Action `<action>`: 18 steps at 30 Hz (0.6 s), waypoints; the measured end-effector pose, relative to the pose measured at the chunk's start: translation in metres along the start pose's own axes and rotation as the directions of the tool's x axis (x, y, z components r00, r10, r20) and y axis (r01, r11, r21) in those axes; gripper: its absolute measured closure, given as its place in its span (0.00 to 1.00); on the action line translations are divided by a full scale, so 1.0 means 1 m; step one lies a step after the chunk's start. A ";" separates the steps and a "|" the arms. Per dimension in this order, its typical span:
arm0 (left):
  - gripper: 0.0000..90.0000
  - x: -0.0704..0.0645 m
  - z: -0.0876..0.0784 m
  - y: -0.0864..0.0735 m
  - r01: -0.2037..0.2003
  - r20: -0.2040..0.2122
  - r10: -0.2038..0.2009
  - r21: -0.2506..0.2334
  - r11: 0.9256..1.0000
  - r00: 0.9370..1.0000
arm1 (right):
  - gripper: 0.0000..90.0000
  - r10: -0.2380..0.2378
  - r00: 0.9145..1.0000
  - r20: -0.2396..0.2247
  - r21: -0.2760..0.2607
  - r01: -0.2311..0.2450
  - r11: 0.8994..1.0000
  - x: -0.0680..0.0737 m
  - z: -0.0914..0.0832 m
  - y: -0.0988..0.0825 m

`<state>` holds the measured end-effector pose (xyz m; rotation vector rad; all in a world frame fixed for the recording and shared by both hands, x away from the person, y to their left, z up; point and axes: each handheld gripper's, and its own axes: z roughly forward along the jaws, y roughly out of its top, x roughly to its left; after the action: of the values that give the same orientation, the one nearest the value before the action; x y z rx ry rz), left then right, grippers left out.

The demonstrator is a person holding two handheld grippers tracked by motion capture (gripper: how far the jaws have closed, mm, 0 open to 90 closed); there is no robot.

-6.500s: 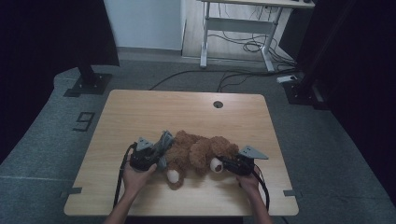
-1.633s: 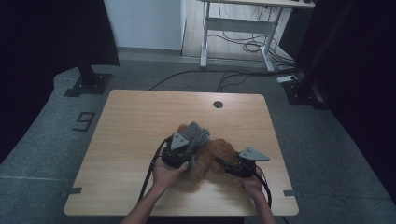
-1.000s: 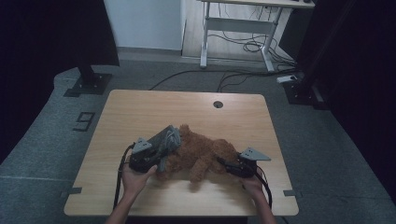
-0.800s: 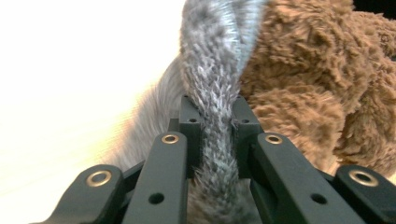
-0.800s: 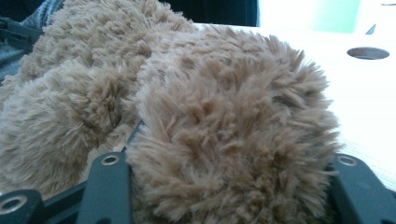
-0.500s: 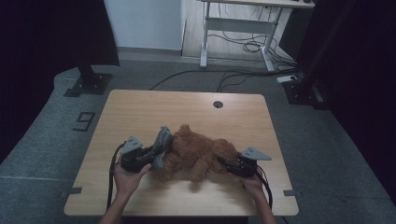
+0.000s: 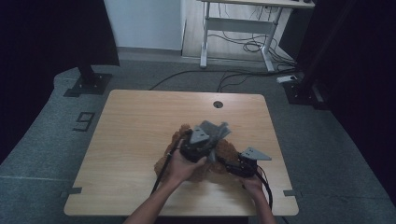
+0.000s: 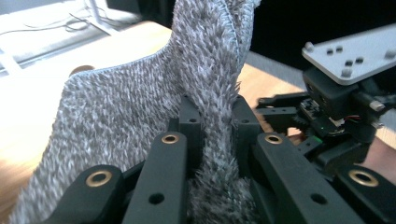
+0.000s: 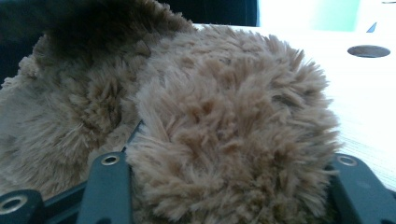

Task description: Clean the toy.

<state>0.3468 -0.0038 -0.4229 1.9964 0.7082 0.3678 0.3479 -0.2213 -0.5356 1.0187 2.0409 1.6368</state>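
High view: a brown plush teddy bear (image 7: 187,154) lies on the counter (image 7: 140,121) toward its near right corner, partly under both grippers. The left gripper (image 7: 205,140) sits over the bear's middle with a grey fuzzy garment (image 7: 219,133) lifted above it; the right gripper (image 7: 236,165) rests at the bear's near right end. The far half and the left side of the counter are bare, giving ample room; the right edge and near edge are close to the right hand.

Left gripper view: the fingers (image 8: 189,123) are pressed together, pinching a fold of the grey garment (image 8: 140,116), which stands upright between them.

Right gripper view: the fingers (image 9: 109,179) are part-spread, gripping a rounded plush limb of the bear (image 9: 224,140).

Judgement: the step in hand appears to be dressing the bear, one gripper steadying it. The next move calls for drawing the garment over the body, working toward the open far side and keeping off the near edge.
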 end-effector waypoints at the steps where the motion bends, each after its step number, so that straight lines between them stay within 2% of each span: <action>1: 0.88 -0.005 0.010 0.001 -0.011 0.011 0.011 0.019 1.000 1.000 | 0.48 -0.001 1.000 0.000 0.000 0.001 1.000 0.000 0.000 0.000; 4: 0.88 -0.017 0.035 -0.005 -0.044 0.027 0.042 0.088 0.995 0.999 | 0.48 0.003 1.000 0.002 0.000 -0.003 1.000 0.001 0.000 0.000; 6: 0.88 -0.018 0.042 -0.012 -0.044 0.025 0.041 0.100 0.994 0.999 | 0.48 0.006 1.000 0.004 0.002 -0.007 1.000 0.001 -0.001 -0.001; 7: 0.88 -0.015 0.042 -0.016 -0.026 0.028 0.024 0.094 0.995 0.999 | 0.48 0.007 1.000 0.004 0.005 -0.007 1.000 0.000 -0.001 -0.001; 9: 0.88 -0.011 0.038 -0.020 -0.002 0.018 0.001 0.089 0.996 1.000 | 0.48 0.009 1.000 0.002 0.006 -0.009 1.000 -0.001 0.000 -0.002; 12: 0.88 -0.002 0.028 -0.024 -0.008 -0.031 0.011 0.101 0.995 0.999 | 0.48 0.005 1.000 0.004 0.006 -0.005 1.000 0.000 0.000 -0.002; 15: 0.88 0.010 0.018 -0.027 0.018 -0.037 -0.014 0.101 0.995 0.999 | 0.48 0.002 1.000 0.003 0.004 -0.002 1.000 0.001 0.000 -0.002; 18: 0.88 0.020 0.003 -0.030 0.021 -0.063 -0.015 0.092 0.996 0.998 | 0.48 -0.002 1.000 0.003 0.002 0.002 1.000 0.001 0.000 -0.002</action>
<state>0.3541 0.0172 -0.4509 2.0720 0.7950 0.3945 0.3466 -0.2203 -0.5372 1.0197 2.0416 1.6311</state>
